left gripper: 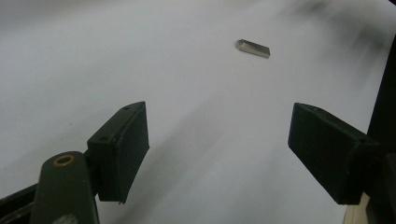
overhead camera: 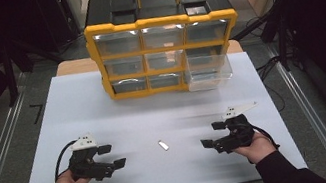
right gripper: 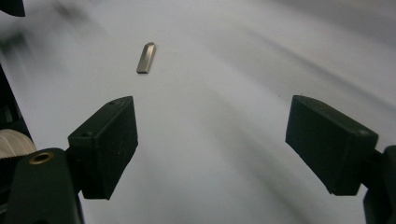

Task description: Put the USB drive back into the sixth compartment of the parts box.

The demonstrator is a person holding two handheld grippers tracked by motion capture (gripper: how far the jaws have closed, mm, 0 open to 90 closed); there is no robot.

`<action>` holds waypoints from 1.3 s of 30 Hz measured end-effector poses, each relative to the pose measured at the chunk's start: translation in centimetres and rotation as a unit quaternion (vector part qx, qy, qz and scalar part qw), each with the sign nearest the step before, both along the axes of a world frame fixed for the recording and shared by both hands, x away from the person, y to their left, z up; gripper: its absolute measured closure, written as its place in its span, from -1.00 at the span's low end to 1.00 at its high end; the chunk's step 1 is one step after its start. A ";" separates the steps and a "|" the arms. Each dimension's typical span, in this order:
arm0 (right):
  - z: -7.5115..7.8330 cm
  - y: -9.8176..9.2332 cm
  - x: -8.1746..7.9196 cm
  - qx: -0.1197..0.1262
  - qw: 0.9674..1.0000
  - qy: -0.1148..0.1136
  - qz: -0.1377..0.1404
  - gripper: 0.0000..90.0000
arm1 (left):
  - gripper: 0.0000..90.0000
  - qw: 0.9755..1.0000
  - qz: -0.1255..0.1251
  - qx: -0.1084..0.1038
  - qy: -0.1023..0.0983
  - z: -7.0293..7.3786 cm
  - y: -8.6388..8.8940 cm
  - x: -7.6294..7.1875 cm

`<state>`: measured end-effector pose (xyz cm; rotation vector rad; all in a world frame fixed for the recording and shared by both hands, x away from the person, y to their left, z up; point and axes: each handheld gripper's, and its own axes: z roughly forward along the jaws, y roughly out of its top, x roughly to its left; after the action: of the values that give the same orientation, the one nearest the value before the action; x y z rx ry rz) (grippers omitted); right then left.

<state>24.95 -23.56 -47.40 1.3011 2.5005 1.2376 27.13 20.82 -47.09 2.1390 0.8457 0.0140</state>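
Observation:
A small flat silver metal piece [overhead camera: 163, 145] lies on the white table top [overhead camera: 154, 113] between my two grippers. In the left gripper view that metal piece [left gripper: 253, 48] rests ahead and to the right of the jaws; in the right gripper view the metal piece [right gripper: 146, 58] sits ahead and to the left. My left gripper [overhead camera: 111, 156] stands open near the front left, nothing between its jaws. My right gripper [overhead camera: 212, 134] is open at the front right, also holding nothing. Both point inward toward the piece, each about a hand's width from it.
A yellow and black organiser case [overhead camera: 162, 41] with clear drawers stands upright at the table's far edge. Its lower right clear drawer [overhead camera: 208, 73] is pulled out over the table. Dark stands and cables flank the table on both sides.

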 end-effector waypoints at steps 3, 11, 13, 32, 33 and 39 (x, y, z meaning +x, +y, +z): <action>0.1 0.3 0.1 -0.001 1.000 0.002 0.001 -0.66 | -0.52 1.000 0.000 -0.002 -0.001 0.0 0.0 0.0; 0.2 1.1 0.7 -0.007 1.000 0.005 0.008 -0.66 | -0.52 1.000 0.001 -0.003 -0.002 0.0 0.1 0.0; 0.3 1.3 0.9 -0.008 1.000 0.006 0.010 -0.66 | -0.52 1.000 0.000 -0.002 -0.003 0.0 0.1 0.0; 1.2 3.9 1.9 -0.021 0.999 0.005 0.029 -0.66 | -0.52 1.000 0.001 -0.003 -0.006 0.0 0.1 0.0; 1.2 4.0 1.9 -0.021 0.999 0.005 0.030 -0.66 | -0.52 1.000 0.001 -0.003 -0.006 0.0 0.1 0.0; 1.6 4.7 2.4 -0.020 0.999 0.006 0.035 -0.66 | -0.52 1.000 0.003 0.000 -0.006 0.0 0.1 0.0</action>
<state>27.35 -18.85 -45.84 1.2249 2.5863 1.1895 27.09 20.95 -47.06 2.1344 0.8445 0.0285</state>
